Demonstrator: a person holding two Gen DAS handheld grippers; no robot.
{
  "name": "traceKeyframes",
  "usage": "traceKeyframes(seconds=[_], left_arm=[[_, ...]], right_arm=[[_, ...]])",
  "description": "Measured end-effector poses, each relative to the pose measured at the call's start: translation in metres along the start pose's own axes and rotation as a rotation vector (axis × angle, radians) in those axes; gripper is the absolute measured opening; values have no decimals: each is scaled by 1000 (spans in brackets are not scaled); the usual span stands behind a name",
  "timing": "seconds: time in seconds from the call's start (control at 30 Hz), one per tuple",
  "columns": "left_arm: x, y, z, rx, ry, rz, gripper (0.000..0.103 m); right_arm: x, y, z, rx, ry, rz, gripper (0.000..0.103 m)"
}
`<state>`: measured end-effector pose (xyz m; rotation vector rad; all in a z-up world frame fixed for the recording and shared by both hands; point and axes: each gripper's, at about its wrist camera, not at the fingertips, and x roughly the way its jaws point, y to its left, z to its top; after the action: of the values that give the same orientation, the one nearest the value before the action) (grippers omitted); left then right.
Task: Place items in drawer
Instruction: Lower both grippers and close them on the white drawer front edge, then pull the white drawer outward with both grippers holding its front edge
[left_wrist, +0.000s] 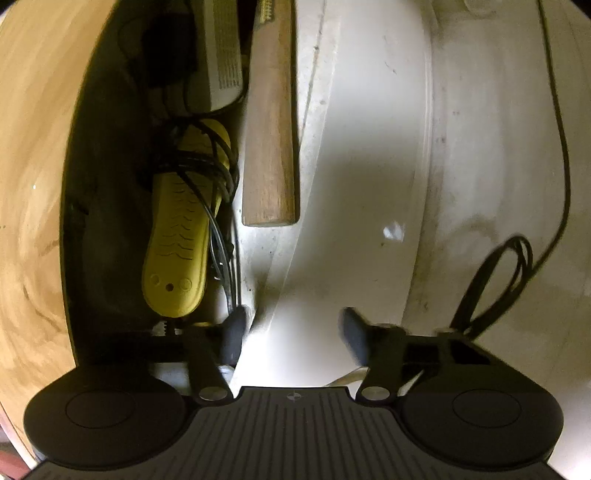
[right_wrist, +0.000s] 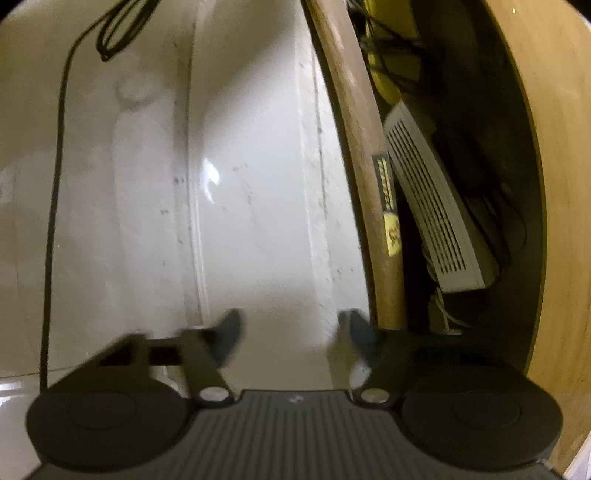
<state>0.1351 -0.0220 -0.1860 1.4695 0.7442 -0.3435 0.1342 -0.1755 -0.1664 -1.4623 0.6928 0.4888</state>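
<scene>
Left wrist view: the left claw (left_wrist: 291, 334) straddles the white front panel of the drawer (left_wrist: 332, 184), its fingers narrowed to a modest gap; whether the pads press on the panel cannot be told. Ahead and to the left of the claw lies the open drawer cavity. It holds a yellow plastic device (left_wrist: 177, 236) wrapped in black cord (left_wrist: 210, 166), a wooden hammer handle (left_wrist: 271, 147) lying along the panel's inner side, and, farther ahead, a white vented box (left_wrist: 223, 55). A looped black cable (left_wrist: 495, 284) lies on the white surface to the claw's right.

Right wrist view: the right claw (right_wrist: 290, 334) straddles the same panel with a similar narrow gap, grip equally uncertain. To its right the cavity shows the hammer handle (right_wrist: 369, 177), the vented box (right_wrist: 436, 214) and yellow device (right_wrist: 384, 74). The wooden desk (right_wrist: 554, 166) edge bounds the cavity.
</scene>
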Motion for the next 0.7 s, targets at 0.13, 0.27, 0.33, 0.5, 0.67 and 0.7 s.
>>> traceKeyframes(seconds=[0.13, 0.27, 0.33, 0.5, 0.67, 0.7], left_arm=[[1, -2, -2, 30, -1, 17, 36], [1, -3, -2, 27, -3, 17, 35], [-2, -1, -2, 13, 0, 11, 35], [-9, -4, -3, 7, 1, -2, 35], [-19, -4, -4, -3, 4, -24, 34], [-22, -5, -4, -5, 5, -28, 34]], right_arm=[[0, -5, 3, 21, 15, -7, 36], [-2, -6, 6, 36, 24, -3, 36], [-4, -9, 6, 41, 26, -1, 35], [-10, -11, 5, 28, 28, 8, 35], [-22, -6, 4, 14, 29, 18, 34], [-24, -5, 3, 10, 30, 20, 34]])
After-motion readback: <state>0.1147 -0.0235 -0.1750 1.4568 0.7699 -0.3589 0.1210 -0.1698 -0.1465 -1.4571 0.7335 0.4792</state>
